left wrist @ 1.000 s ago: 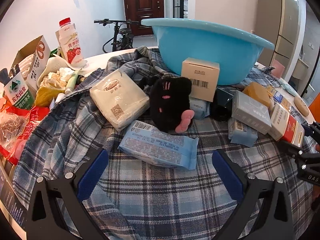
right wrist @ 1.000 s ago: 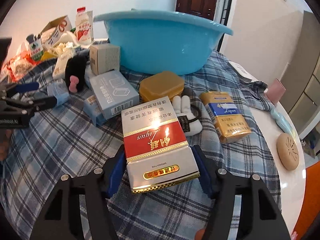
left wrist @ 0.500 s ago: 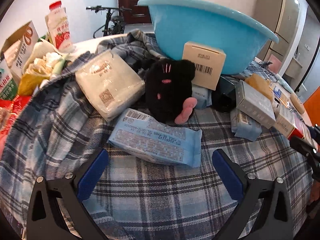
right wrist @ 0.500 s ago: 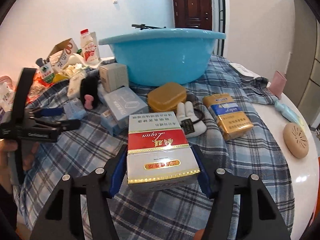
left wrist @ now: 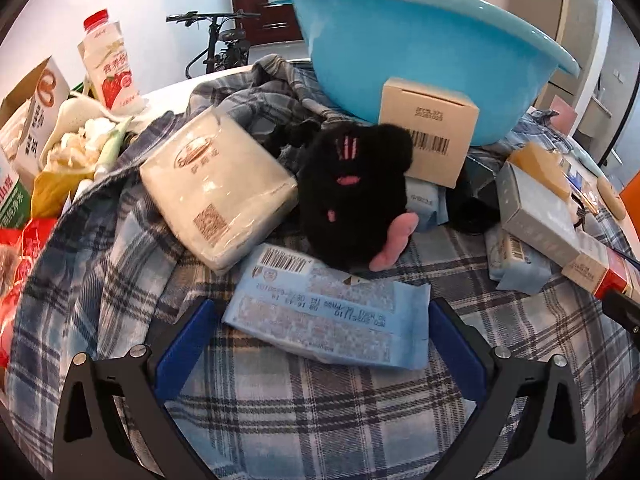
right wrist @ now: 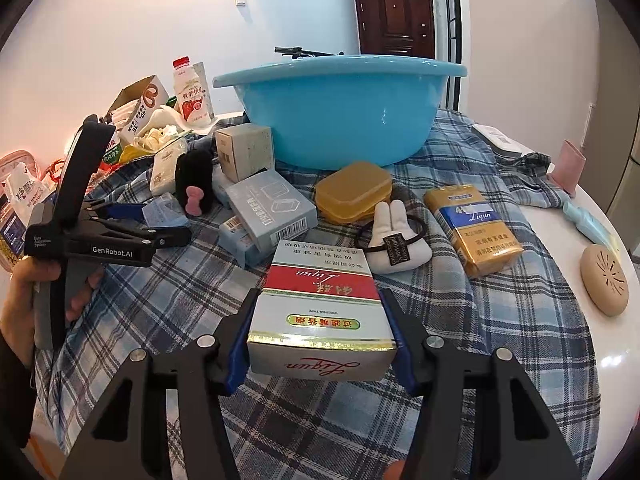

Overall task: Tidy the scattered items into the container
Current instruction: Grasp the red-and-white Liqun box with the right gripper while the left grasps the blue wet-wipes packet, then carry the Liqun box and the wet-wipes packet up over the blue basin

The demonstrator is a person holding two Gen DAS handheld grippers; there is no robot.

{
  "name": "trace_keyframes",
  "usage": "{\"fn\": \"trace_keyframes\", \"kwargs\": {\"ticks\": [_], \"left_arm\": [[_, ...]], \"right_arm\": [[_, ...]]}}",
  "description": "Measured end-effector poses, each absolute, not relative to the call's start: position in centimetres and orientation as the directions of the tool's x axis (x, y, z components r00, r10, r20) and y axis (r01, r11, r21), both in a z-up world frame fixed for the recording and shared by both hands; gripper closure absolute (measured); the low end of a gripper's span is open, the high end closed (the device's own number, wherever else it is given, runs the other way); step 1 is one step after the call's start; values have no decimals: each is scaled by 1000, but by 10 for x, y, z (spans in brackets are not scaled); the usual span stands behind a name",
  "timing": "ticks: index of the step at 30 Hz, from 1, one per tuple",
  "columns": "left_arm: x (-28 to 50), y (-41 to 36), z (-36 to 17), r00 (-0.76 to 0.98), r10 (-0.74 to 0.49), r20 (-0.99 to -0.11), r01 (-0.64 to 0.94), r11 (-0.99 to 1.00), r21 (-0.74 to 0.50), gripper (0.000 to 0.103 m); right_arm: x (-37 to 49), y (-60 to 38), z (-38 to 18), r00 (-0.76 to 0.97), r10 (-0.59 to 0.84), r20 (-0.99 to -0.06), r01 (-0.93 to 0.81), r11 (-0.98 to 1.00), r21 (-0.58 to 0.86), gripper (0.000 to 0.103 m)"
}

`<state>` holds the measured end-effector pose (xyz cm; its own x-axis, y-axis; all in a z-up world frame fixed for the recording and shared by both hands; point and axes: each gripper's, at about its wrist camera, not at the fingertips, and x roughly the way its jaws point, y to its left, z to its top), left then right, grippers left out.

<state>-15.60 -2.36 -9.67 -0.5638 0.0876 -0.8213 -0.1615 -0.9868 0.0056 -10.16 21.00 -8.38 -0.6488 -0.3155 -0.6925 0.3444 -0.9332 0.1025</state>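
Note:
My right gripper is shut on a red and white cigarette carton and holds it tilted above the plaid cloth. The blue basin stands beyond it; it also shows in the left wrist view. My left gripper is open, its blue pads on either side of a light blue wipes pack. Behind the pack lie a black plush toy, a beige tissue pack and a tan box. The left gripper also shows in the right wrist view.
On the cloth lie a grey box, an amber case, a white plush hair tie and a gold carton. A milk bottle and food packs crowd the left. A round beige disc is at right.
My left gripper has moved forward so its pads now flank the wipes pack. My right gripper has lifted and tilted the red carton up off the cloth.

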Motion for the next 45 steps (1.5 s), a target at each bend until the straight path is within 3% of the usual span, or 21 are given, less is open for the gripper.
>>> {"fn": "trace_keyframes", "kwargs": {"ticks": [4,6,12,29,45], "left_arm": [[-156,-25,-95,-574,103,-812,-165,-986,-9,0],[-155,-26,-92,-586,114,-802,-167,-986,-19,14],[-153,-25,-89,-596,120,-794,-171,-985,-20,19],[-110,-7,-50,-688,111,-718,-225,-972,65,21],[-81,-1,10,-804,97,-587,-165,-984,64,21]], "right_arm": [[-100,217,-82,-648,-327,-688,338,-933,125,44],[-99,221,-80,-652,-326,-684,328,-935,133,44],[-97,224,-76,-657,-336,-675,317,-935,156,44],[-89,224,-70,-675,-325,-662,310,-940,145,44],[-70,198,-15,-746,-271,-608,305,-951,49,44]]}}
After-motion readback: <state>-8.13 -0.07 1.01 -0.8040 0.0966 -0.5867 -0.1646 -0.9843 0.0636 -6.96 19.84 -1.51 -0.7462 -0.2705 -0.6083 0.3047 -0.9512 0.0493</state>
